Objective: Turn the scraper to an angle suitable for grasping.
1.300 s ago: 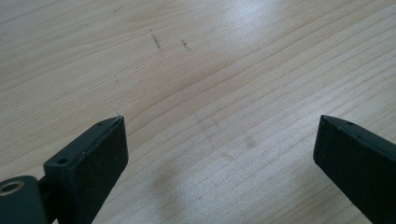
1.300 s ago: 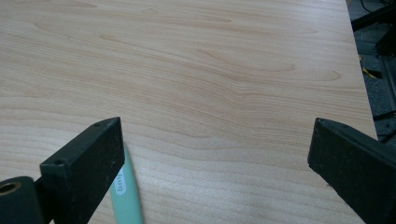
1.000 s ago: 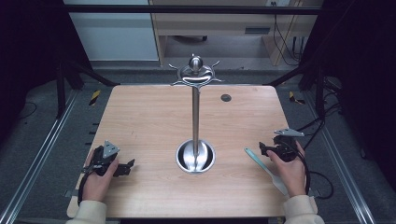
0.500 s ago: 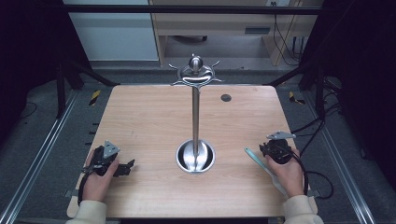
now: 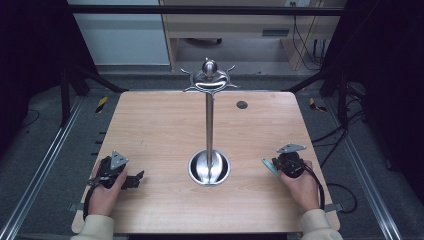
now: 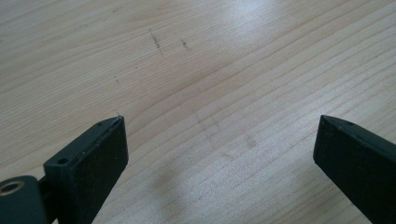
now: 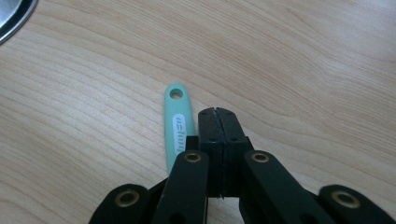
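A mint-green handle (image 7: 176,126) with a hole at its tip lies flat on the wooden table (image 5: 160,130); its end pokes out at the right hand in the high view (image 5: 269,165). My right gripper (image 7: 215,112) (image 5: 276,163) has just been closing and now stands shut, pads together with nothing between them. The handle lies alongside its left jaw and runs under the linkage. My left gripper (image 6: 219,140) (image 5: 134,180) rests at the table's near left, open wide over bare wood.
A shiny metal stand rises from a round base (image 5: 209,169) at the table's middle, with a thin pole (image 5: 209,125) and curved hooks on top (image 5: 209,80). A small dark round spot (image 5: 242,104) sits at the far right. Cables trail off the right edge.
The right hand has shifted slightly toward the near edge and lower over the green handle, which is now mostly covered. The left hand has kept still.
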{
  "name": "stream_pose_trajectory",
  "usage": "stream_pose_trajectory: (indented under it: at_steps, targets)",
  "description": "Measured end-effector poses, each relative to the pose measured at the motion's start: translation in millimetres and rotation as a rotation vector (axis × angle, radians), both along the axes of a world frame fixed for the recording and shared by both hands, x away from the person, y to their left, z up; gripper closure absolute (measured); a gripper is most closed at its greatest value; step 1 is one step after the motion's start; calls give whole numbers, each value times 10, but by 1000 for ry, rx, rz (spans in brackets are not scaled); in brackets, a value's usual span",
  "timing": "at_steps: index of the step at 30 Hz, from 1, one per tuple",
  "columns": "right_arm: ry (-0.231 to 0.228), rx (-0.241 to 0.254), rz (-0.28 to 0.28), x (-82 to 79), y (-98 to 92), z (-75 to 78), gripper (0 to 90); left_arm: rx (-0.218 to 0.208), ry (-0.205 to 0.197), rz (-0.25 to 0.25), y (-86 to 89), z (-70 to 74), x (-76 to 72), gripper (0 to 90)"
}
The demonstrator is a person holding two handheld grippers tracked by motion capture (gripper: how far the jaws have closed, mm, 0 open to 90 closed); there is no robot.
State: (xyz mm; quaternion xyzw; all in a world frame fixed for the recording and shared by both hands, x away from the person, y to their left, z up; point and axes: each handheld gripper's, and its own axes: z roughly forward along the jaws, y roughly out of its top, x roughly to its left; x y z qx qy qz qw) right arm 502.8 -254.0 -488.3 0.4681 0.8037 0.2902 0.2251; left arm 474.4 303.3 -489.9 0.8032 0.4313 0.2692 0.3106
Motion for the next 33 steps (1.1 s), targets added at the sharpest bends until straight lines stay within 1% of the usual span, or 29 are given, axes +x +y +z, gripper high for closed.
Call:
stream_pose_trajectory:
  at_steps: [1, 3, 4, 8, 9, 10, 11, 12, 15, 16, 17, 18, 20, 21, 22, 24, 25, 27, 28, 29, 31, 32, 33]
  targets:
    - [7, 6, -6, 6, 9, -10, 900, 0, 0, -1, -1, -2, 1, 30]
    - [4, 6, 0, 21, 3, -20, 900, 1, 1, -2, -4, -4, 0, 30]
    - [12, 13, -4, 22, 7, -23, 900, 1, 2, -2, -5, -5, 0, 30]
    - [17, 7, 8, 25, 19, -37, 900, 3, 5, -4, -8, -9, 1, 30]
    - [26, 37, 26, 17, 30, -37, 900, 2, 5, -5, -7, -9, 1, 30]
    - [26, 37, 26, 17, 30, -37, 900, 2, 6, -6, -7, -9, 0, 30]
    - [28, 37, 60, -2, 56, -46, 900, 3, 6, -7, -8, -9, 0, 30]
    - [28, 37, 60, -2, 56, -46, 900, 3, 5, -6, -10, -9, 0, 30]
    - [41, 47, 121, -53, 111, -41, 900, 5, 6, -5, -12, -8, -3, 30]
    - [46, 45, 153, -96, 150, -38, 900, 3, 6, -6, -11, -7, -4, 30]
    - [46, 45, 153, -96, 150, -38, 900, 1, 3, -3, -8, -5, -4, 30]
    - [52, 52, 170, -123, 179, -26, 900, -1, 1, -1, -1, -2, -3, 30]
    - [46, 54, 172, -125, 185, -22, 900, -1, 2, 0, 4, 0, -3, 30]
    - [41, 57, 181, -129, 183, -3, 900, 0, 1, 2, 8, 1, -4, 30]
    - [39, 68, 174, -136, 186, 18, 900, 1, 2, 2, 11, 3, -5, 30]
    - [37, 67, 194, -140, 187, 70, 900, 0, 1, 5, 13, 2, -10, 29]
    - [37, 61, 208, -142, 182, 100, 900, 3, 2, 5, 14, 1, -11, 29]
    - [42, 55, 218, -155, 181, 149, 900, 7, 6, 5, 16, -7, -11, 30]
    - [49, 38, 223, -164, 170, 201, 900, 8, 9, 6, 14, -14, -9, 30]
    - [54, 36, 224, -167, 172, 228, 900, 11, 9, 6, 14, -20, -7, 30]
    - [74, 3, 239, -174, 182, 283, 900, 14, 12, 6, 17, -20, -6, 29]
    - [74, 3, 239, -174, 182, 283, 900, 11, 9, 8, 16, -18, -8, 29]
    - [84, -20, 249, -176, 196, 306, 897, 10, 6, 9, 17, -13, -11, 30]
